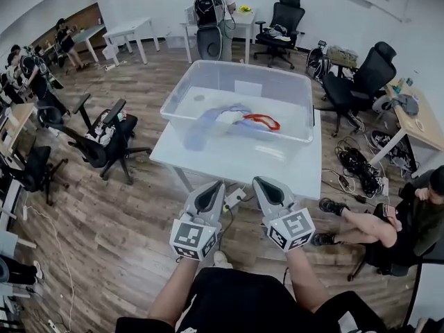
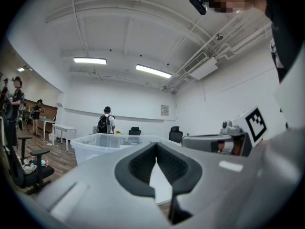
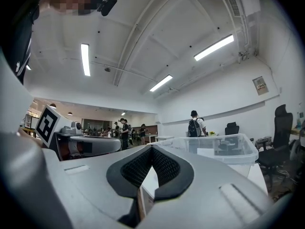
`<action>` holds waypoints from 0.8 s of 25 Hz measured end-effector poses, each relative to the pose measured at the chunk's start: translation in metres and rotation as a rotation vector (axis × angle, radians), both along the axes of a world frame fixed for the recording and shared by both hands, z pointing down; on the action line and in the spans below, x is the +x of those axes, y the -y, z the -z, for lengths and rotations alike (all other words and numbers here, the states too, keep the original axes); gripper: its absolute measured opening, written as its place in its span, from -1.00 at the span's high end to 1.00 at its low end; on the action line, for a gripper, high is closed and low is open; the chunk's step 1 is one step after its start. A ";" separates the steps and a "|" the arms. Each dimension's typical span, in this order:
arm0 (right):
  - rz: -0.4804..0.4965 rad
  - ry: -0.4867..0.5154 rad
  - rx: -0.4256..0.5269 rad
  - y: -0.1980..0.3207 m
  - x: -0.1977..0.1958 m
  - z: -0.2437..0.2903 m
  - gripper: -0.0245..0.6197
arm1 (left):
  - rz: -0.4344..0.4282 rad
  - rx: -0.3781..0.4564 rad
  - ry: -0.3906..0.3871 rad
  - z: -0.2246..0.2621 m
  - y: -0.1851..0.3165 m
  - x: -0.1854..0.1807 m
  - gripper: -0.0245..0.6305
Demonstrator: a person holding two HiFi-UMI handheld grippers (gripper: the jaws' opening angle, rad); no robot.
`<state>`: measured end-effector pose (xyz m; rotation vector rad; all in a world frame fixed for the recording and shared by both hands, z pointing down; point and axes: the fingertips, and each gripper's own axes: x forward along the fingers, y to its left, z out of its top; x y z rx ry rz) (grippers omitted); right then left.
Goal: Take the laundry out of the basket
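- The laundry lies in the bottom of the basket [image 1: 208,75]: a pale lavender cloth [image 1: 208,122] with a red-orange piece [image 1: 262,121] just beside it, ahead of both grippers' tips and apart from them.
- The basket is a clear plastic bin on a white table [image 1: 305,168], straight ahead of the two grippers. The table's near edge is just beyond their tips.
- The left gripper [image 1: 217,184] points level toward the table. In its own view its jaws are closed tip to tip, with nothing between them.
- The right gripper [image 1: 258,181] sits just beside the left one, also pointing level at the table. Its jaws meet at the tips too, and it grips nothing.
- In the left gripper view the basket shows ahead and to the left of the jaws, and the right gripper is off to the right.
- In the right gripper view the basket stands ahead and to the right, and the left gripper is off to the left.
- Both grippers are over wooden floor [image 1: 118,214], short of the table.
- Dark office chairs [image 1: 104,134] stand well to the left of the left gripper.
- A seated person [image 1: 409,214] is well to the right of the right gripper, with a tangle of cables [image 1: 357,165] on the floor nearby.
- A person with a backpack [image 1: 210,9] stands far beyond the basket.
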<state>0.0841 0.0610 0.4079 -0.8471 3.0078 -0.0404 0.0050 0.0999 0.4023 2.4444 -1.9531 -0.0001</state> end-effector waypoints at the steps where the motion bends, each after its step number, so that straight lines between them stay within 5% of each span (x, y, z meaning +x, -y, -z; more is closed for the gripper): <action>1: -0.004 -0.001 0.000 0.005 -0.003 0.001 0.93 | -0.004 0.001 0.000 0.001 0.005 -0.003 0.90; 20: -0.057 -0.010 0.012 0.053 -0.069 0.010 0.92 | -0.033 0.017 -0.030 0.006 0.054 -0.078 0.90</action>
